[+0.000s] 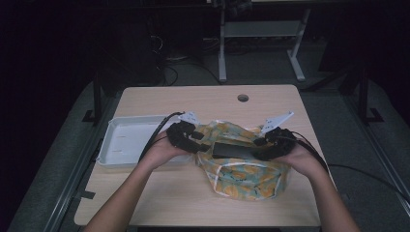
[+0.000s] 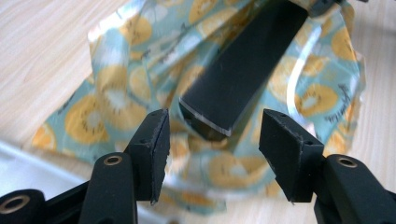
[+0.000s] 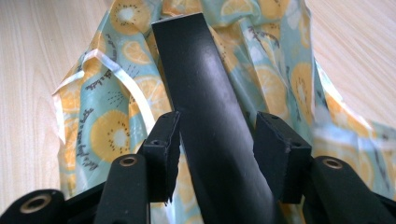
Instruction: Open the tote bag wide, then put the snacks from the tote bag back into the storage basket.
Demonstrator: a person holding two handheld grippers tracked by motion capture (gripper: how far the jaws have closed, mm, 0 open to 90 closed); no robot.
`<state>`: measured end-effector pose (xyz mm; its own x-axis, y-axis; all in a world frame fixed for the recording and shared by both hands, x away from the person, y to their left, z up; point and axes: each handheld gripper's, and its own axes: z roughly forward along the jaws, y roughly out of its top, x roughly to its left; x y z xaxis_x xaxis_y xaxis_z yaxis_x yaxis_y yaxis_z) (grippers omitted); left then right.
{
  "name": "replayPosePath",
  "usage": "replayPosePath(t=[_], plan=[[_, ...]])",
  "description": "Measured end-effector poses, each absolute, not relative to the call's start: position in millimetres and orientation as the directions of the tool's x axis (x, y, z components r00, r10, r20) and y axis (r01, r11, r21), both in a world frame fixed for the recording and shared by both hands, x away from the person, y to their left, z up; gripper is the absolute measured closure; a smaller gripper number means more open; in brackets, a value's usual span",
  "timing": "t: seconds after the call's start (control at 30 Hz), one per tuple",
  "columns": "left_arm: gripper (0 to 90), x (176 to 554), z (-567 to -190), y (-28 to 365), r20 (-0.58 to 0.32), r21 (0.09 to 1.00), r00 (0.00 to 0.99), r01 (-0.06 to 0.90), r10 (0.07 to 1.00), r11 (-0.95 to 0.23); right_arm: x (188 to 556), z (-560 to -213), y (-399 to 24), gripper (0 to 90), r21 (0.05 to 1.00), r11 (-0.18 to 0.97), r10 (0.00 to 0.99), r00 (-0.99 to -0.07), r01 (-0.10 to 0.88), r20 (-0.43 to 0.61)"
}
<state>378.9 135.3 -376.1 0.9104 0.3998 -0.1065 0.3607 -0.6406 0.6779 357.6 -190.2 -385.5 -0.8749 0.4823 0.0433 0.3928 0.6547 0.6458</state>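
Lying on a crumpled kiwi-print bag (image 1: 244,164): flat, glossy black bar (image 1: 233,150). Left gripper (image 2: 212,140) fingers parted, empty. Right gripper (image 3: 215,140) fingers apart, flanking the bar; contact unclear.

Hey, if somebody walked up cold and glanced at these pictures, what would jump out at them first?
Probably the bright fruit-print bag crumpled at the middle of the wooden table, with a flat black slab lying across it. The left gripper and right gripper flank the slab's two ends; the slab runs between the right one's jaws, with gaps on both sides. A white tray sits at the table's left edge.
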Motion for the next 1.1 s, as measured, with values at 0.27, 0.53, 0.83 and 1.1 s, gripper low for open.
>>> replayPosePath(t=[0.27, 0.53, 0.83, 1.1], plan=[[42.3, 368, -378, 155, -0.115, 0.673, 0.897, 0.386, 0.426, -0.631, 375, -396, -184, 46.3, 0.631, 0.693, 0.425, -0.905, 0.35, 0.035], [42.3, 363, -379, 161, -0.124, 0.673, 0.889, 0.402, 0.441, -0.621, 383, -409, -179, 39.8, 0.623, 0.721, 0.363, -0.931, 0.304, 0.033], [42.3, 361, -380, 168, -0.124, 0.667, 0.884, 0.41, 0.45, -0.622, 382, -418, -175, 35.6, 0.59, 0.752, 0.335, -0.941, 0.294, 0.042], [42.3, 360, -382, 169, -0.132, 0.667, 0.881, 0.418, 0.455, -0.617, 384, -423, -175, 37.2, 0.567, 0.77, 0.327, -0.944, 0.292, 0.041]])
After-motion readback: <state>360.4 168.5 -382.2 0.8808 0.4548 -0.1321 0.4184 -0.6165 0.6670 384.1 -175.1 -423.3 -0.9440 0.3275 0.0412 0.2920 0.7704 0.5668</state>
